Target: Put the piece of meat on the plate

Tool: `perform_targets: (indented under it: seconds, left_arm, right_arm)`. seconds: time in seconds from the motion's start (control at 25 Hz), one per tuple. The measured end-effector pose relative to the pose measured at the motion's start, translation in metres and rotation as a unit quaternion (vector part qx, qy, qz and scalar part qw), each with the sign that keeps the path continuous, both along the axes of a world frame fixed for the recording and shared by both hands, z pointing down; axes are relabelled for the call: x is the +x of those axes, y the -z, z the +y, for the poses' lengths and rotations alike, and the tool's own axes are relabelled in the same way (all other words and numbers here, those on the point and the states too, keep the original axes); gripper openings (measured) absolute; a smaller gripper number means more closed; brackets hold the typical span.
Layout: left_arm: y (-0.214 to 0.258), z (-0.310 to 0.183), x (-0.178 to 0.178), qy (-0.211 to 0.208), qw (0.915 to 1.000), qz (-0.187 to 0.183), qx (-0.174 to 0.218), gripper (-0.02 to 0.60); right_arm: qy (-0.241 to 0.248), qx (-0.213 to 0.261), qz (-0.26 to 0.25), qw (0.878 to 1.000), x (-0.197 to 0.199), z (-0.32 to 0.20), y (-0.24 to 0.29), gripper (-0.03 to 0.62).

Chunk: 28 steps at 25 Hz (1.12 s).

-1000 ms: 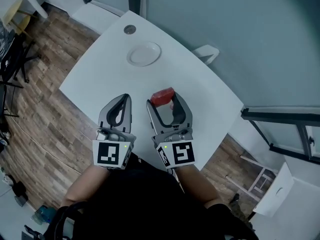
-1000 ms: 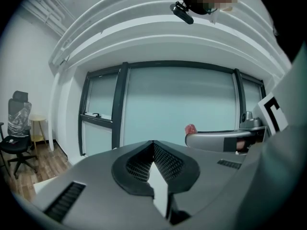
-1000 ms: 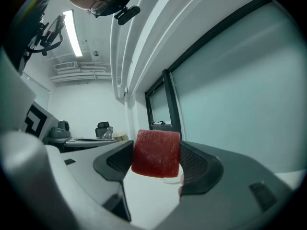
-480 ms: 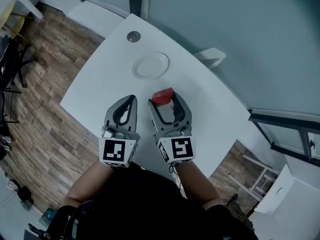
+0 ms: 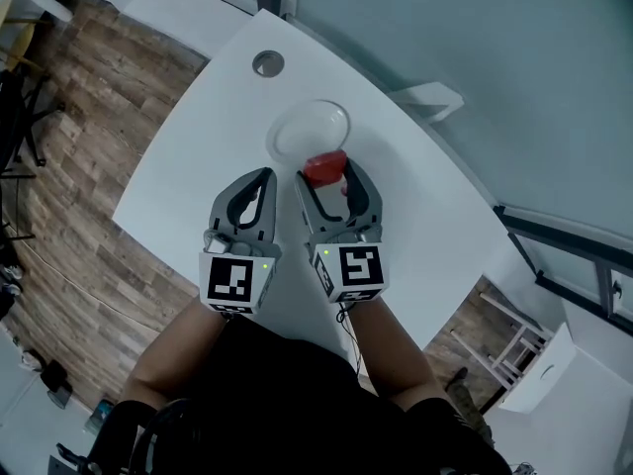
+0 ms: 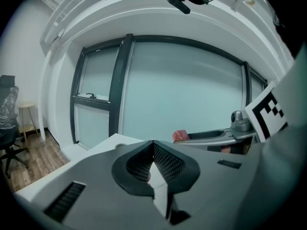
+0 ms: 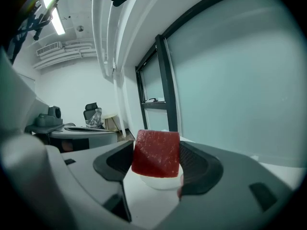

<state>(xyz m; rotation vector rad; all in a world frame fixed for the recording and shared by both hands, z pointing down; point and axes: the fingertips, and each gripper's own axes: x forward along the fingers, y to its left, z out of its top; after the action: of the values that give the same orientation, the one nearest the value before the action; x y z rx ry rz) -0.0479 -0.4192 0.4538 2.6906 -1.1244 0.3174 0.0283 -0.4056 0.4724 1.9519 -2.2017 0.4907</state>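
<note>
The right gripper (image 5: 326, 174) has its jaws closed on the piece of meat (image 5: 324, 166), a red block that sits between the two jaw tips. In the right gripper view the meat (image 7: 156, 153) fills the gap between the jaws, and the white plate (image 7: 158, 182) shows just below and behind it. From the head view the meat lies over the near rim of the plate (image 5: 297, 127); I cannot tell if it touches the plate. The left gripper (image 5: 264, 176) is beside the right one over the white worktop (image 5: 178, 166), with its jaws pressed together and nothing between them (image 6: 153, 146).
</note>
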Motion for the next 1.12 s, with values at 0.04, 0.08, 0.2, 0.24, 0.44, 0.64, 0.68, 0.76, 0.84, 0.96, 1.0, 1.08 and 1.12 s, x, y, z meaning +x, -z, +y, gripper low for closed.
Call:
perform_targets:
  seconds: [0.04, 0.08, 0.2, 0.24, 0.44, 0.64, 0.68, 0.76, 0.84, 0.96, 1.0, 1.08, 1.12]
  left_arm:
    - [-0.003, -0.004, 0.002, -0.002, 1.0000, -0.001, -0.003, -0.002]
    - [-0.006, -0.009, 0.003, -0.002, 1.0000, -0.002, -0.006, 0.000]
    - [-0.018, -0.022, 0.005, -0.001, 0.9998, -0.001, -0.020, -0.002]
    - [-0.022, -0.027, 0.005, 0.000, 0.9997, -0.002, -0.023, 0.000]
    - [-0.039, -0.036, 0.004, 0.005, 0.9990, -0.012, -0.044, 0.000]
    - [-0.050, -0.047, 0.002, 0.012, 0.9985, -0.012, -0.052, 0.000]
    - [-0.052, -0.050, 0.002, 0.013, 0.9984, -0.013, -0.054, 0.000]
    - [-0.053, -0.055, 0.003, 0.014, 0.9985, -0.011, -0.052, 0.000]
    - [-0.055, -0.059, 0.004, 0.014, 0.9986, -0.010, -0.051, 0.000]
    - [-0.062, -0.063, 0.004, 0.014, 0.9982, -0.011, -0.058, 0.000]
    - [-0.064, -0.064, 0.003, 0.015, 0.9980, -0.011, -0.060, 0.000]
    - [-0.068, -0.064, 0.003, 0.016, 0.9977, -0.011, -0.065, 0.000]
    - [-0.069, -0.064, 0.003, 0.015, 0.9976, -0.011, -0.067, -0.001]
  right_arm:
    - [-0.001, -0.009, 0.000, 1.000, 0.001, -0.005, -0.006, 0.298]
    - [0.001, -0.017, 0.002, 1.000, 0.002, -0.009, -0.012, 0.298]
    - [0.009, -0.038, 0.011, 0.999, 0.003, -0.024, -0.029, 0.298]
    - [0.010, -0.044, 0.012, 0.999, 0.004, -0.029, -0.034, 0.298]
    - [0.014, -0.081, 0.016, 0.997, 0.007, -0.049, -0.058, 0.298]
    - [0.019, -0.119, 0.020, 0.992, 0.008, -0.065, -0.081, 0.298]
    - [0.019, -0.126, 0.022, 0.992, 0.008, -0.066, -0.085, 0.298]
    - [0.021, -0.139, 0.024, 0.990, 0.008, -0.068, -0.092, 0.298]
    - [0.022, -0.152, 0.025, 0.988, 0.008, -0.068, -0.097, 0.298]
    - [0.024, -0.166, 0.028, 0.985, 0.008, -0.070, -0.104, 0.298]
    - [0.025, -0.172, 0.028, 0.984, 0.008, -0.070, -0.106, 0.298]
    - [0.027, -0.184, 0.026, 0.982, 0.008, -0.071, -0.112, 0.298]
    - [0.028, -0.190, 0.027, 0.981, 0.007, -0.071, -0.114, 0.298]
